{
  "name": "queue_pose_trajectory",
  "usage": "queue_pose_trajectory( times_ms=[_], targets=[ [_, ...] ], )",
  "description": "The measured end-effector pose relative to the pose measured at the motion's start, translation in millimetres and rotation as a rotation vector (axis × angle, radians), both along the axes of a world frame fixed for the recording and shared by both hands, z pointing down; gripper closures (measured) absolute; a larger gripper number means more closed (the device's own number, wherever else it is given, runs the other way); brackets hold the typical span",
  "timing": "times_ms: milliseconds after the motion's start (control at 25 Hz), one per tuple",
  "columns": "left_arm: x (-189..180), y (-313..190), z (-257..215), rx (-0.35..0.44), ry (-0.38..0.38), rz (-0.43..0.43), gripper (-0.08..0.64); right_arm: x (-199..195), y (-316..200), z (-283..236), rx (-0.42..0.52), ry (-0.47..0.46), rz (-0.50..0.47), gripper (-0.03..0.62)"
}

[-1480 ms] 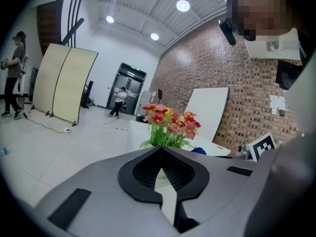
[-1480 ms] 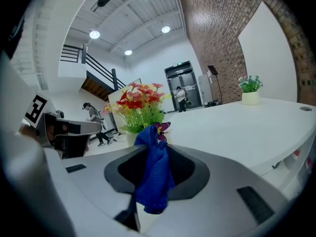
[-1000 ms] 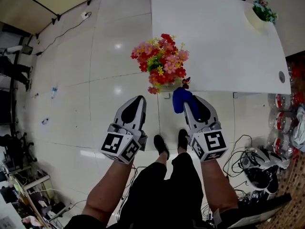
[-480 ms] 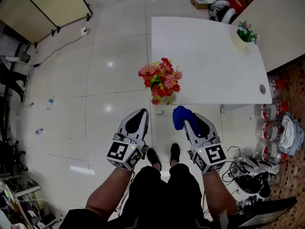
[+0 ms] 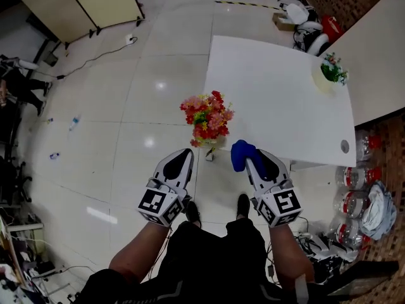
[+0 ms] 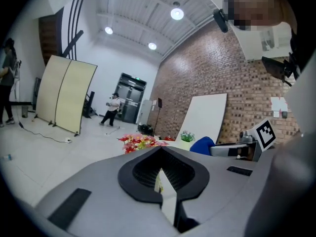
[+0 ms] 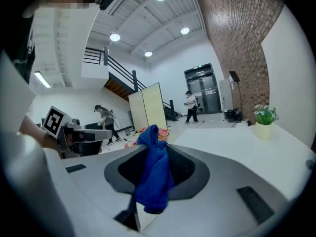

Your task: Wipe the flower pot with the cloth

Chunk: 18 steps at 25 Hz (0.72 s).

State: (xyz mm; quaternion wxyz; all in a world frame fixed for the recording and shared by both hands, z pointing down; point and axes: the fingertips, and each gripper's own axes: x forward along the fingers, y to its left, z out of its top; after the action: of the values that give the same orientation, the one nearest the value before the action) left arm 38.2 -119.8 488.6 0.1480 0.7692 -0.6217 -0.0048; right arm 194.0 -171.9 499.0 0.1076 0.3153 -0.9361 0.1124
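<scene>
While the right gripper [image 5: 252,162] pinched the limp blue cloth [image 5: 240,154] and the left gripper [image 5: 182,156] sat closed, empty, the flower pot [image 5: 213,143] stood at the table [image 5: 278,87] corner just ahead; probably light, tippy, best steadied by its rim

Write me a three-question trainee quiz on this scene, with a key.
1. Multiple choice: which side's gripper clamps the blue cloth? A left; B right; C neither.
2. True or false: the flower pot stands at the middle of the white table.
3. Fill in: the potted plants on the table number ____.
Key: 1 B, the right gripper is shut on it. 2 False, it stands at the near left corner. 3 Two: a second, small plant stands near the far right corner.
</scene>
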Motion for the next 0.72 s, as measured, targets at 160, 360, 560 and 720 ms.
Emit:
queue_pose_trajectory(
  times_ms=[160, 360, 560, 720],
  targets=[
    [9, -1, -16, 0.016, -0.011, -0.119, 0.555, 4, -19, -22, 0.036, -0.02, -0.15, 0.495],
    [34, -4, -36, 0.05, -0.034, -0.238, 0.555, 14, -40, -34, 0.064, -0.025, -0.293, 0.494],
    [48, -2, -27, 0.03, 0.012, -0.265, 0.555, 0, -40, -30, 0.058, -0.01, -0.381, 0.494],
    [49, -4, -7, -0.003, 0.013, -0.292, 0.555, -14, -28, -14, 0.055, 0.019, -0.465, 0.494]
  ],
)
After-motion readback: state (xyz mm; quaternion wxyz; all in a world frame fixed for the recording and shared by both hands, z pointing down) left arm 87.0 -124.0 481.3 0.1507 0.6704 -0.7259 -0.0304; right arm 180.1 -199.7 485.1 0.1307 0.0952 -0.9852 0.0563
